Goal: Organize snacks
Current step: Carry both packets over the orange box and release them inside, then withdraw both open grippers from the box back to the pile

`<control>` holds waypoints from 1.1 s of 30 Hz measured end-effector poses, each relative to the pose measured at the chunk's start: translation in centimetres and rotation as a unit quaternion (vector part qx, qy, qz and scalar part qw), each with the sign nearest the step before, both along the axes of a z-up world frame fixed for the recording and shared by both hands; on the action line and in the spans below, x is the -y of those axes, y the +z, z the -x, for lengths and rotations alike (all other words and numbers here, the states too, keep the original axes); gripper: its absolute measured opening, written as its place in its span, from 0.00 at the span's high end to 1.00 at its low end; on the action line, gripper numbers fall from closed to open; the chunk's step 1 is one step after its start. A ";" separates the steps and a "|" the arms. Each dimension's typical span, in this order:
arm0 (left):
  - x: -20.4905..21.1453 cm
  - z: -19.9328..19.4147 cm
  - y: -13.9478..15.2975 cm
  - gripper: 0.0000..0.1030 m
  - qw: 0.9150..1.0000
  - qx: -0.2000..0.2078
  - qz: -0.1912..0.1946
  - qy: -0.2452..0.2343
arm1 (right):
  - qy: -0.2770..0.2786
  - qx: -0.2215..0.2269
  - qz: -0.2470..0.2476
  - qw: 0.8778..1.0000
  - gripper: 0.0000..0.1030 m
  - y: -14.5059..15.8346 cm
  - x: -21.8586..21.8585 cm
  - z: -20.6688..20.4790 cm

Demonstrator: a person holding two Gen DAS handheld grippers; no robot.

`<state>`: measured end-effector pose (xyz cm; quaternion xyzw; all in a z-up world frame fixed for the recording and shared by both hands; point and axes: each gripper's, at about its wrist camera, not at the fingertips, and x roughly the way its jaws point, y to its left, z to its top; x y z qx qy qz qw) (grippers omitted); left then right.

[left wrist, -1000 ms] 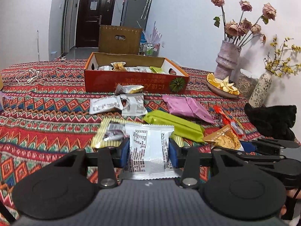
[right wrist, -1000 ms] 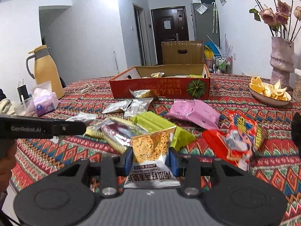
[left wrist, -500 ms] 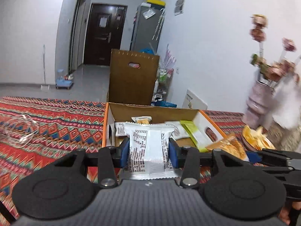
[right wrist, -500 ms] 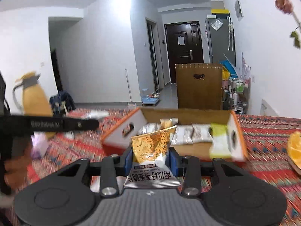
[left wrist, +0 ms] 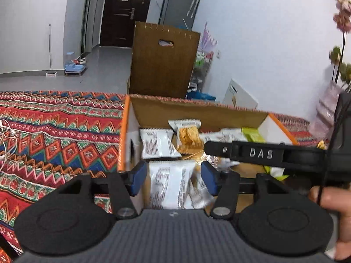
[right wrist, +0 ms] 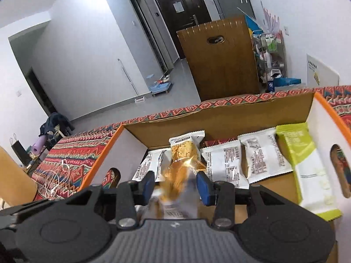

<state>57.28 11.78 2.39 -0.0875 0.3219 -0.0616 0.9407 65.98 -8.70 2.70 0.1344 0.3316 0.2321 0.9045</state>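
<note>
Both grippers, left (left wrist: 173, 177) and right (right wrist: 176, 184), over the box (right wrist: 219, 118), fingers released.

My left gripper (left wrist: 173, 178) pointed forward and slightly down, its blue fingers (left wrist: 138, 178) spread apart with a gap on each side. My right gripper (right wrist: 176, 185) tilted down the same way, its blue pads (right wrist: 203, 188) also parted. In the left wrist view its black body (left wrist: 263, 154) crossed just ahead of the left fingers, my right hand (left wrist: 333, 210) wrapped around its handle.
</note>
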 end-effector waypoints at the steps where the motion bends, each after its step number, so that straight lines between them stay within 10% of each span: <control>1: -0.3 0.1 0.3 0.40 1.000 0.003 0.003 0.002 | 0.001 -0.001 -0.007 1.000 0.53 -0.2 0.0 -0.1; 15: 0.7 5.8 5.1 0.34 0.999 0.045 -0.023 0.004 | -0.017 0.041 0.012 0.999 0.53 4.3 3.4 6.0; 33: 5.3 29.4 5.8 0.16 0.995 0.084 -0.045 0.004 | -0.021 0.142 0.127 0.981 0.15 8.1 11.7 31.7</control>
